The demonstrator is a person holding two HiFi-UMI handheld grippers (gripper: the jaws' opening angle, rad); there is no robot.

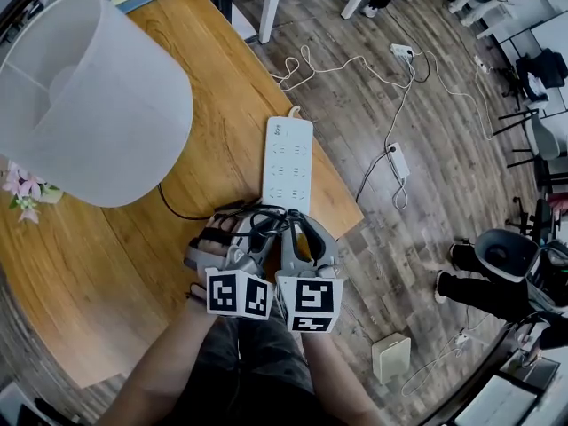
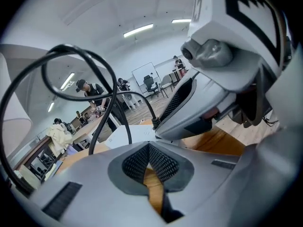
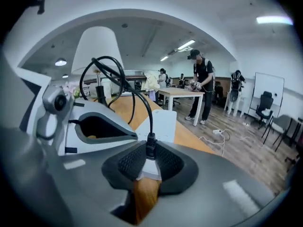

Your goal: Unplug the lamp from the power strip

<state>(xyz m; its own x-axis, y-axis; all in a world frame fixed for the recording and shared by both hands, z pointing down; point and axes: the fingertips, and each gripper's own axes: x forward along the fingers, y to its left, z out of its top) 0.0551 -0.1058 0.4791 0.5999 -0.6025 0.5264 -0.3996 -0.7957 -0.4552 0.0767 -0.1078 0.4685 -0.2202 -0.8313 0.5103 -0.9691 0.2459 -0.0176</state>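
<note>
The lamp (image 1: 89,96) with its wide white shade stands at the left of the wooden table (image 1: 89,273). Its black cord (image 1: 177,209) runs to the near end of the white power strip (image 1: 288,162). In the right gripper view the black plug (image 3: 150,150) stands upright at the strip's near end (image 3: 163,124), and my right gripper (image 3: 150,156) is shut on it, a pad pressing each side. The prongs are hidden. My left gripper (image 2: 149,148) hovers just left of the right one, shut with nothing between its tips. Both grippers (image 1: 232,229) (image 1: 288,224) sit side by side at the strip's near end.
The cord (image 2: 80,79) loops in the air above the left gripper. Pink flowers (image 1: 25,189) lie beside the lamp. The table's right edge runs close past the strip. On the floor lie another power strip (image 1: 397,161), white cables and a white box (image 1: 390,358). People stand at the back (image 3: 201,86).
</note>
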